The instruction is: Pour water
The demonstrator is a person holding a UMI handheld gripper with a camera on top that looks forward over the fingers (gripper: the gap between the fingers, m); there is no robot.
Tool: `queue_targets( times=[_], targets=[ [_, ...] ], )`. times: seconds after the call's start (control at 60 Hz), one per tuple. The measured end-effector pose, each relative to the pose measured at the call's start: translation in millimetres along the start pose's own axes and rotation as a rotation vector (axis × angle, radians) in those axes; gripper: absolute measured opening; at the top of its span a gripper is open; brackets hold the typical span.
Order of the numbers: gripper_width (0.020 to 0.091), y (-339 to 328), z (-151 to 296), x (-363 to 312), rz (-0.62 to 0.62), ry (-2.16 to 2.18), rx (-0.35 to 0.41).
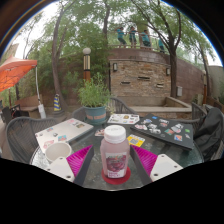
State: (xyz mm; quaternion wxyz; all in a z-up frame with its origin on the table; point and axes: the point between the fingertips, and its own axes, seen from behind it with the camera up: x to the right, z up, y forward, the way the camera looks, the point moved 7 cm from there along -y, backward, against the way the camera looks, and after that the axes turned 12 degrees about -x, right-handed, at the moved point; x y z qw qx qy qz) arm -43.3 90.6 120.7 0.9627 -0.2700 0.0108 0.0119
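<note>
The hand-held gripper (115, 160) has its two fingers spread apart, and a bottle (115, 152) with a white cap and pink liquid stands between the pads (80, 158). Whether the pads already press on the bottle I cannot tell; a small gap seems to remain on each side, so I judge it rests on the desk (30, 135) by its own weight. The fingers are at the height of the bottle's body, probably so that the grip will be firm for tilting. Just left of the fingers there is a pink cup (58, 151), near enough to receive the water. Beyond lie a white box (64, 130) and a dark board (165, 130) with small things, then a potted plant (95, 97).
</note>
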Motion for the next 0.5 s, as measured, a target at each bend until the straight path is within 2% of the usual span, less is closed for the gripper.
queue_targets(
  times=[0.2, 0.4, 0.5],
  targets=[
    [0.0825, -100.9, 13.3, -17.6, -0.145, 0.001, -0.028],
    [0.0825, -232.9, 3.5, -77.2, -0.244, 0.063, -0.087],
    [0.0825, -285.1, -1.1, -106.6, -0.255, 0.099, -0.092]
  ],
)
